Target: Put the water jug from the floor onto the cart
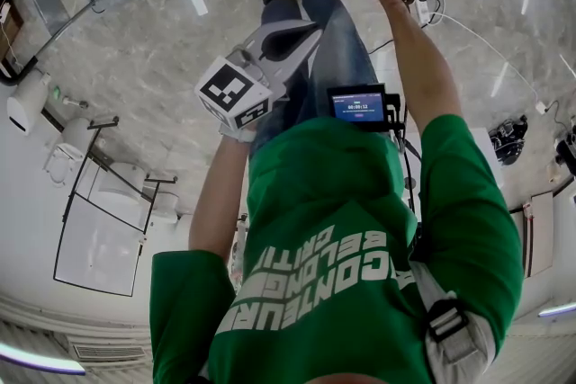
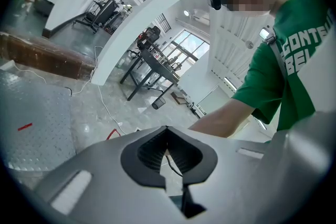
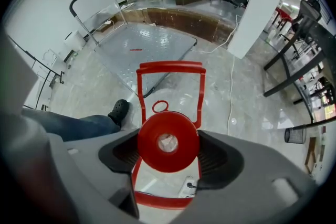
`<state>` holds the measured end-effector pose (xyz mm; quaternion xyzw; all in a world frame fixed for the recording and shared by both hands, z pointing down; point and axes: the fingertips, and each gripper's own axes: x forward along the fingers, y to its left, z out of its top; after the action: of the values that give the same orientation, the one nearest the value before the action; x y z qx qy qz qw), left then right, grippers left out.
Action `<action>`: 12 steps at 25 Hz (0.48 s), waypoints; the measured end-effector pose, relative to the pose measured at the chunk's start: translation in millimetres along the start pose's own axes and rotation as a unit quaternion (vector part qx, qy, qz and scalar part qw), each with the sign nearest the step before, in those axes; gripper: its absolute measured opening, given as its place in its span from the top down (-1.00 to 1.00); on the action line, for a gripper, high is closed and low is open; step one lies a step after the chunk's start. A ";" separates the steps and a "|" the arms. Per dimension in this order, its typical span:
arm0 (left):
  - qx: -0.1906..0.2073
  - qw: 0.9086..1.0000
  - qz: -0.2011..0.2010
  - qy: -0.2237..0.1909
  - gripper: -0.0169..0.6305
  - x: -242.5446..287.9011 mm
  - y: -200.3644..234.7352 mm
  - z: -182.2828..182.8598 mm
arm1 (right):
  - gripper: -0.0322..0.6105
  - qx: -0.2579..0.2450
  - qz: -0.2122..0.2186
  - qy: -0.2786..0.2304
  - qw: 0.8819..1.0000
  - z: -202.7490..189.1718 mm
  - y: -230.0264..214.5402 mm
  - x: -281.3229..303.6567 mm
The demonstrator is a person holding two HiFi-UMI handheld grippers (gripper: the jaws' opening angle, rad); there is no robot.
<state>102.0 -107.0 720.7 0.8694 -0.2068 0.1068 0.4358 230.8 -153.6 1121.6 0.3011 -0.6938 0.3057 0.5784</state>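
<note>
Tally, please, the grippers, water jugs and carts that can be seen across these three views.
grippers: 2 (left gripper, right gripper)
water jug: 1
cart: 1
total: 4

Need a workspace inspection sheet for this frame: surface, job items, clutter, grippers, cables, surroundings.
Surface: glossy marble floor.
Job's things: jug, red cap and red handle, upright on the floor; cart, checker-plate deck, stands beyond it.
Clutter: power strip on the floor by the jug; bin further off.
Grippers: right gripper points down, jaws closed on the jug's cap; left gripper shut, empty, held aside.
Cables: white cable runs over the floor right of the jug.
Surroundings: black-legged tables, white pillar, person's shoe.
</note>
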 end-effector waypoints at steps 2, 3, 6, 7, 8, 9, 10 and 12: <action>0.003 1.000 -0.001 0.002 0.93 0.0 -1.5 -0.3 | -0.03 0.002 -0.002 0.002 1.000 -1.1 0.3 -1.0; 0.004 1.000 -0.002 0.002 0.93 -0.2 -2.1 -0.3 | -0.03 0.002 -0.002 0.005 1.000 -2.4 0.8 -1.3; 0.006 1.000 -0.002 0.001 0.93 -1.1 -3.5 1.5 | -0.03 -0.002 -0.003 0.013 1.000 -8.4 2.3 -2.8; 0.007 1.000 -0.001 0.000 0.93 -1.2 -3.7 2.6 | -0.03 -0.003 -0.003 0.014 1.000 -9.9 2.6 -3.9; 0.008 1.000 0.000 0.000 0.93 -1.2 -4.0 3.6 | -0.03 -0.002 -0.003 0.014 1.000 -11.0 2.7 -5.3; 0.009 1.000 0.000 -0.001 0.93 -1.0 -4.3 4.6 | -0.03 -0.001 -0.003 0.012 1.000 -11.8 2.4 -7.1; 0.011 1.000 0.001 -0.002 0.93 -0.9 -4.7 5.8 | -0.03 0.000 -0.003 0.010 1.000 -12.3 1.7 -9.0; 0.013 1.000 0.001 -0.005 0.93 -1.4 -5.5 9.2 | -0.03 0.003 -0.004 0.008 1.000 -12.2 0.3 -12.8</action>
<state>103.3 -111.1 710.7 0.8754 -0.2083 0.1058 0.4232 240.1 -143.2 1110.6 0.3029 -0.6871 0.3079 0.5843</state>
